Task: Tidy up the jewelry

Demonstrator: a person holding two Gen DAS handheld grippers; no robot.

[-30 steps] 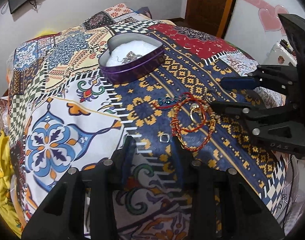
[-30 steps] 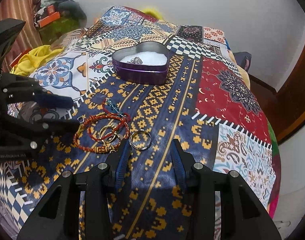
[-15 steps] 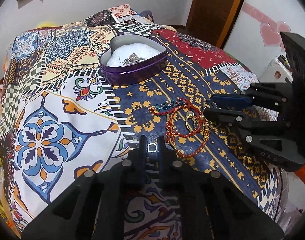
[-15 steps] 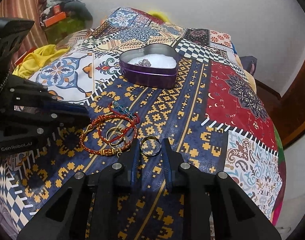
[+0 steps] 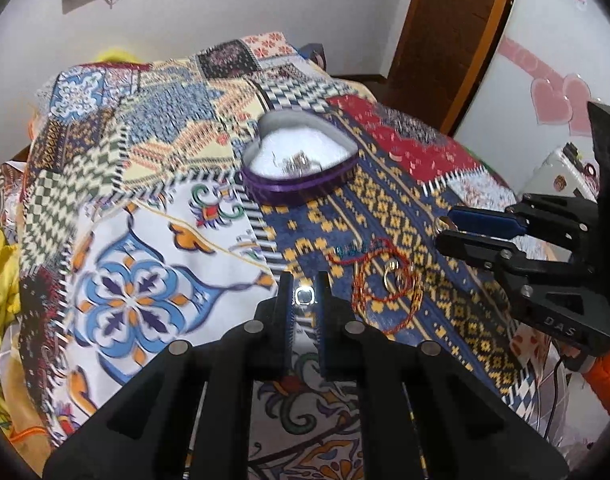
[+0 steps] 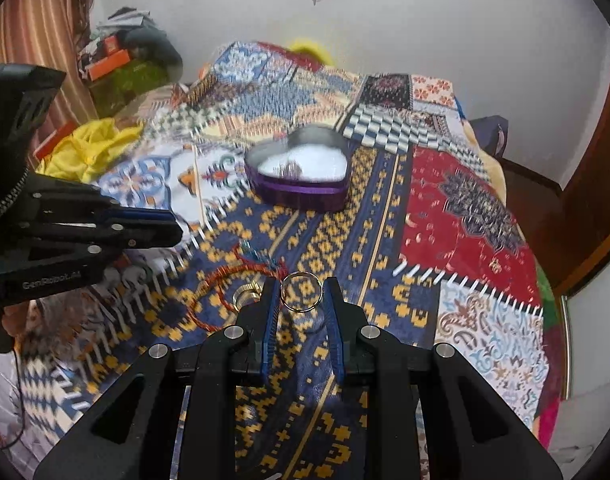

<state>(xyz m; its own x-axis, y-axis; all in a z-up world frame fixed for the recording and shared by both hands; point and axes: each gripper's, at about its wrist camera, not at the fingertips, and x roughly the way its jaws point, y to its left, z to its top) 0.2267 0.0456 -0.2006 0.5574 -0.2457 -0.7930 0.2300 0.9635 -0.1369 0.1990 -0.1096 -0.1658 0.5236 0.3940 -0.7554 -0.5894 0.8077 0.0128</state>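
Fingers of the left gripper (image 5: 303,294) pinch a small square-set silver ring (image 5: 303,295), lifted over the patchwork bedspread (image 5: 117,264). The right gripper (image 6: 301,292) clamps a larger gold hoop ring (image 6: 301,286) between its blue pads (only the right wrist view shows that hoop in full). Just left of it lie red cord bracelets (image 6: 225,280) and gold rings (image 6: 247,293). Farther back sits the purple heart-shaped tin (image 6: 301,178), white-lined, a dark trinket inside. The left wrist view alone shows pink heart stickers (image 5: 557,98) on a wall.
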